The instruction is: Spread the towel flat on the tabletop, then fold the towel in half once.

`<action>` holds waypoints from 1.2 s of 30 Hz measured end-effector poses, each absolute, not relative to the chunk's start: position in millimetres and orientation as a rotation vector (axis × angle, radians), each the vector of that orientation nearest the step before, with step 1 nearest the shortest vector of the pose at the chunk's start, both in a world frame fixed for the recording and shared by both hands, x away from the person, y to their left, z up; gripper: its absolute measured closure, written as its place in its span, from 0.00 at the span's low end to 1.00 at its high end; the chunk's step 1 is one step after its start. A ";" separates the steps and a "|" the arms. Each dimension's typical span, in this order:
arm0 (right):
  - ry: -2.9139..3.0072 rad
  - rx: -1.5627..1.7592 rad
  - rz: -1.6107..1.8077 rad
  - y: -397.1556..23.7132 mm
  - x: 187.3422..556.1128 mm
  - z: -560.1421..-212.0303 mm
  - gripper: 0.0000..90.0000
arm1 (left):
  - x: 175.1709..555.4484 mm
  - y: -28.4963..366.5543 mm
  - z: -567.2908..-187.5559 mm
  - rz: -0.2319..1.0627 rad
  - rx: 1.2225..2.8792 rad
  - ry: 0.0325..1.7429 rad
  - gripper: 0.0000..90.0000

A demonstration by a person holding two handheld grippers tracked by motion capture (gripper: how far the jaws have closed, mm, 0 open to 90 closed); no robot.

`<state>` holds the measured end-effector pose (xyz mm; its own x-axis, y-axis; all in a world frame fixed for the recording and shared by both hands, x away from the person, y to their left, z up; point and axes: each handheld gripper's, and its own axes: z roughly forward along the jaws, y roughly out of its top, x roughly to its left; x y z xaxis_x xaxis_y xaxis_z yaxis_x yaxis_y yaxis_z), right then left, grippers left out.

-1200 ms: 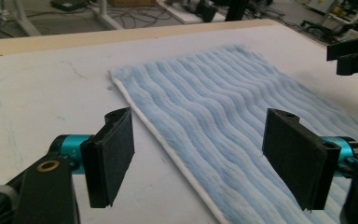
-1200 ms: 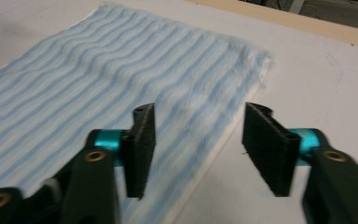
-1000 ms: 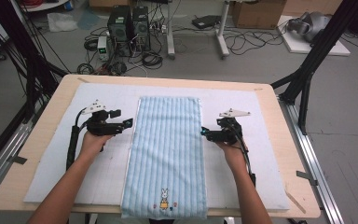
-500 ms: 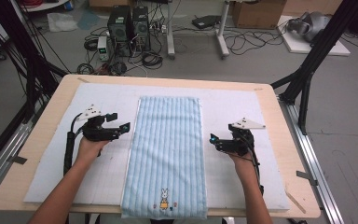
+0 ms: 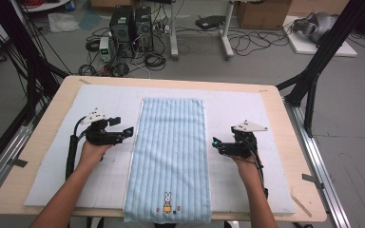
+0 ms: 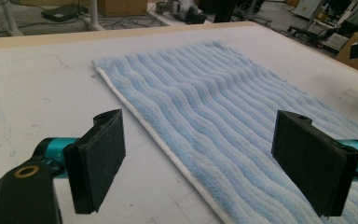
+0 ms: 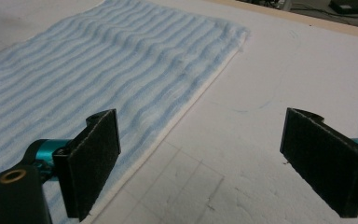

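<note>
We start with the table point(image 5: 52, 95), a pale wooden top covered almost edge to edge by a white mat point(image 5: 247, 109). On the mat lies the blue striped towel point(image 5: 171, 152), spread flat down the middle of the table — its long axis runs from the far edge to the near edge, where its hem with a small rabbit motif point(image 5: 167, 199) hangs just over.

Our left gripper point(image 5: 129, 130) sits just beside the towel's left long side, about midway along it, jaws spread wide with nothing between them; in the left gripper view the white-bound edge passes between the two pads point(image 6: 100, 161). Our right gripper point(image 5: 215, 142) sits near the right long side, a little further off. Its jaws have just been opening and stand wide, holding nothing — the edge runs under its left-hand pad point(image 7: 93, 161).

So the towel lies inward of both grippers, and the left one is the nearer. We judge either could pinch its edge with a short reach inward.

The towel's underside and how far the near hem hangs down are hidden from us.
</note>
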<state>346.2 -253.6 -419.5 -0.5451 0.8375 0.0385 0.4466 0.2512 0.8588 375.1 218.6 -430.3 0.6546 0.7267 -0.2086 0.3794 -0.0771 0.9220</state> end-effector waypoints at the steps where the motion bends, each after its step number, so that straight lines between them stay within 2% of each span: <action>1: 2.100 1.167 1.228 -254.1 346.0 -419.3 0.12 | 375.4 218.6 -430.6 0.367 1.694 0.908 0.20; 18: 2.088 1.195 1.234 -255.9 348.8 -421.1 0.12 | 378.0 222.2 -434.4 0.348 1.681 0.949 0.20; 24: 2.090 1.202 1.241 -257.2 349.3 -421.3 0.12 | 382.5 222.1 -433.6 0.413 1.660 0.991 0.20; 30: 2.085 1.216 1.260 -259.2 349.4 -421.3 0.12 | 400.7 228.0 -427.3 0.404 1.666 1.069 0.25; 33: 2.098 1.214 1.255 -258.3 350.3 -422.3 0.12 | 410.3 224.1 -424.9 0.380 1.697 1.062 0.30; 36: 2.116 1.208 1.244 -257.6 350.8 -423.3 0.12 | 418.2 216.2 -426.3 0.410 1.705 1.060 0.34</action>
<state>350.8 -257.6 -423.3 -0.5448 0.8347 0.0800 0.4757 0.2291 0.8492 418.2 216.2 -426.3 0.5508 0.8061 -0.2162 0.4512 -0.0697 0.8897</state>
